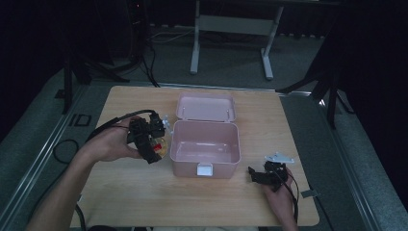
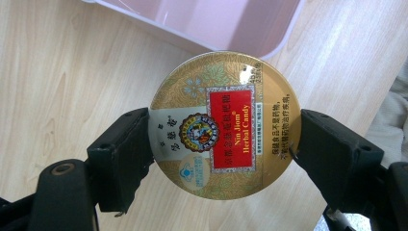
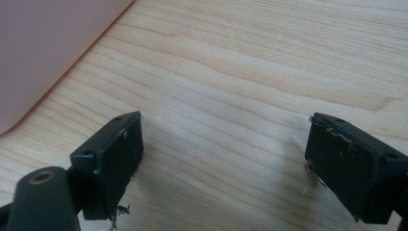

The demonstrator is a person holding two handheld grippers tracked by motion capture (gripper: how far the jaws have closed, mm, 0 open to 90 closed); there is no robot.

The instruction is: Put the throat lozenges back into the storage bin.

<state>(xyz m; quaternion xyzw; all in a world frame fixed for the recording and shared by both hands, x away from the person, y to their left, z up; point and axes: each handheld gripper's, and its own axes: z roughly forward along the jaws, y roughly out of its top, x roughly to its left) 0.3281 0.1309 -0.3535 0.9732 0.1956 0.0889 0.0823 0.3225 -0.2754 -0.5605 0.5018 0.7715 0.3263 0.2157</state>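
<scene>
Dark floor and desk legs lie beyond a pale wooden table [image 1: 144, 192], on which a pink box [image 1: 206, 150] stands open, its lid laid back on the far side. Just left of the box, a round gold candy tin [image 2: 225, 124] is held off the table by the left gripper [image 1: 153, 139], whose jaws are clamped on opposite points of its rim. Being stiff, light and smooth metal, the tin is judged likely to slip or pivot unless gripped squarely across its widest part. Near the right edge, the right gripper [image 3: 223, 163] is seen with jaws spread wide and nothing between them.
</scene>
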